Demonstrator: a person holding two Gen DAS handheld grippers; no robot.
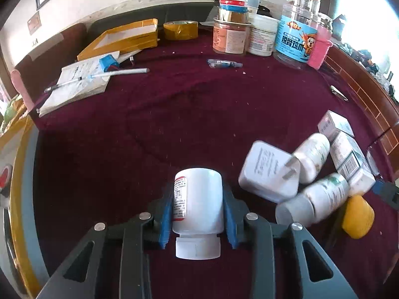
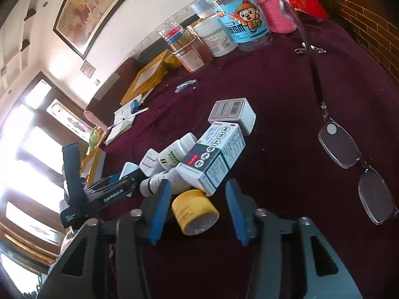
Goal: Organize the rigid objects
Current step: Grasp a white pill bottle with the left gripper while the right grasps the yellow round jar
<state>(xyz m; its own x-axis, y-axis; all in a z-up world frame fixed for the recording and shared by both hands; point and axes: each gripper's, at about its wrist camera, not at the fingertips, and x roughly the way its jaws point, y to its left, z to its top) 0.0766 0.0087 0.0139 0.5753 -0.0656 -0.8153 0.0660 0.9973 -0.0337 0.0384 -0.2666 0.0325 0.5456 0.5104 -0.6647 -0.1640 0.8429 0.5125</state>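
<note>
Maroon cloth covers the table (image 1: 174, 114). Left gripper (image 1: 198, 204): jaws clenched on a white pill bottle (image 1: 198, 199), cap toward the camera, held just beside the cluster. Right gripper (image 2: 197, 199): jaws released, straddling a small yellow jar (image 2: 194, 211) without pressing it. Cluster so far: white charger (image 1: 269, 172), two bottles and some medicine boxes (image 2: 214, 154), touching. Judged partway; glasses (image 2: 359, 164) and a vial (image 1: 222, 62) lie well apart.
</note>
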